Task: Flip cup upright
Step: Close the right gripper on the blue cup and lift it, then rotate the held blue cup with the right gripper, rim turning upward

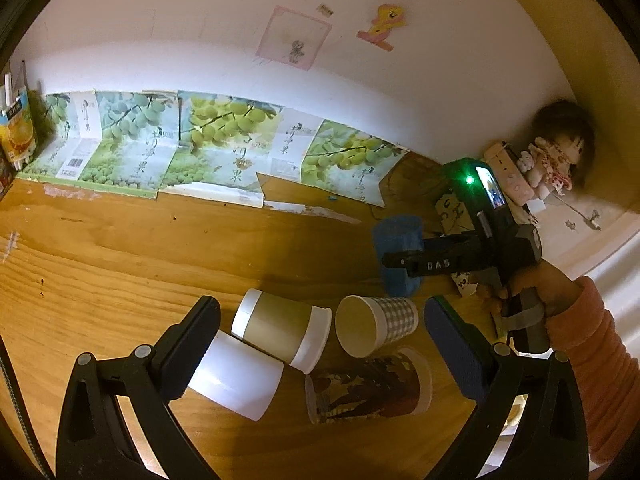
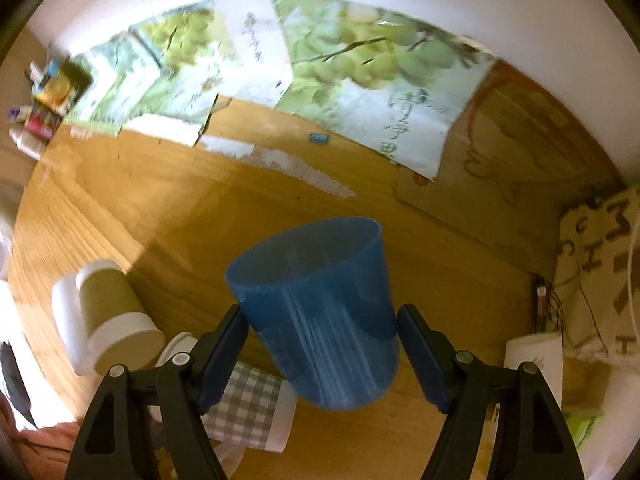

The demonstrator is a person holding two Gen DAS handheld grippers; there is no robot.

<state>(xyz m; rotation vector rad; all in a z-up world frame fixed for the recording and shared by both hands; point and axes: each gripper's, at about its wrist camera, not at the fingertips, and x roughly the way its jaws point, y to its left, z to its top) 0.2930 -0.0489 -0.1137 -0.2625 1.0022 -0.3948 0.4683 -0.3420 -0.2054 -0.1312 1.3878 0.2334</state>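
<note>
A translucent blue cup [image 2: 320, 320] sits between the fingers of my right gripper [image 2: 322, 332], its mouth tilted up and away; the pads close on both its sides and it is above the wooden table [image 2: 140, 208]. It also shows in the left wrist view [image 1: 396, 252], held by the right gripper [image 1: 400, 260]. My left gripper [image 1: 320, 328] is open and empty above several cups lying on their sides: a white cup [image 1: 236, 380], a tan-banded cup [image 1: 280, 328], a checked cup [image 1: 376, 330] and a dark printed cup [image 1: 368, 388].
Grape-print cartons [image 1: 216, 148] lean along the wall at the table's back. A doll [image 1: 560, 156] and a cardboard piece sit at the far right. A juice box [image 1: 16, 128] stands at the far left. A white cup [image 2: 532, 360] stands at the right.
</note>
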